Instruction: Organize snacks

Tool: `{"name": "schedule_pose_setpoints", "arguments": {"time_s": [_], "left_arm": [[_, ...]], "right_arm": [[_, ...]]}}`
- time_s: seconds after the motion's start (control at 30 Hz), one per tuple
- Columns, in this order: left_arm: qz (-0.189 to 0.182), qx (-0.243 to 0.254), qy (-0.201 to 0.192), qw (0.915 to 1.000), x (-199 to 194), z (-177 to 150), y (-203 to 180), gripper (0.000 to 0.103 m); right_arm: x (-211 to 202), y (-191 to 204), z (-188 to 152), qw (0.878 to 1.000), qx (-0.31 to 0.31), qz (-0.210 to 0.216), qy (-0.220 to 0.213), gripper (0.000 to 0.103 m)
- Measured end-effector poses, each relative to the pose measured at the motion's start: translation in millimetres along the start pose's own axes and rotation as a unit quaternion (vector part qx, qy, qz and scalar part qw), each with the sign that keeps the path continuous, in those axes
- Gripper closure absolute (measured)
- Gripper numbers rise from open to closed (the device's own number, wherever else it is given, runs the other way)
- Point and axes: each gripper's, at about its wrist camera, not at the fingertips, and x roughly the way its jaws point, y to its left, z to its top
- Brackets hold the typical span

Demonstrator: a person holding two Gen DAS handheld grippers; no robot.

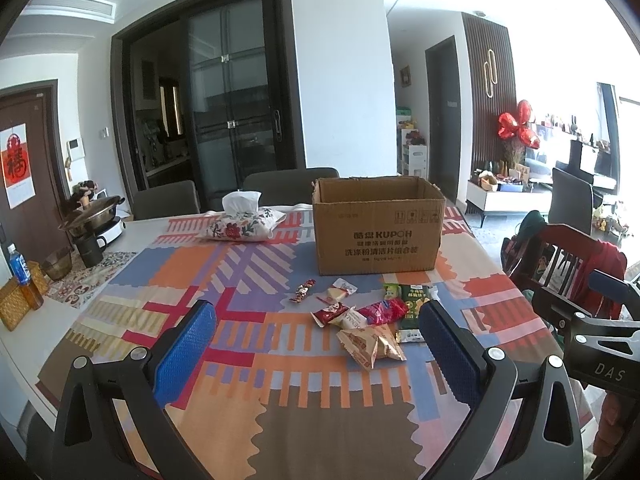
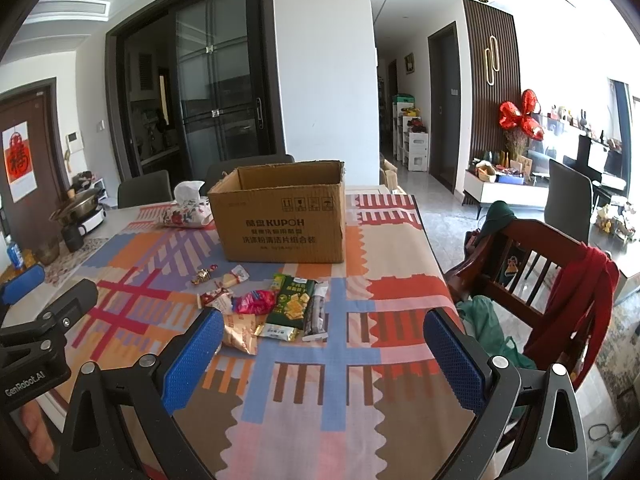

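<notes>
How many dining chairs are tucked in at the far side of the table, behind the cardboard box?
2: one grey chair at the far left behind the tissue pouch, another behind the cardboard box, mostly hidden. More may be concealed.

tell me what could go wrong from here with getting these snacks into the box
1. The snacks overlap in a loose pile: the red packet lies against the dark green cracker bag, so a pinch may catch two or slide one away.
2. The cardboard box has tall walls, so a low carry may bump its near wall and push it back.
3. Both grippers, left and right, are open and close together, so they might collide.
</notes>
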Motion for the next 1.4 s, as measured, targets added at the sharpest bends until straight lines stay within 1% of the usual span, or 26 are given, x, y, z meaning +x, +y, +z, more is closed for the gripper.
{"name": "schedule_pose_setpoints", "arguments": {"time_s": [1.4], "left_arm": [[0.000,0.001,-0.003,1.0000,-2.1,-0.5,-0.2,0.000]], "right_arm": [[2.7,1.0,1.1,1.000,-0.001,0.001,0.000,0.002]]}}
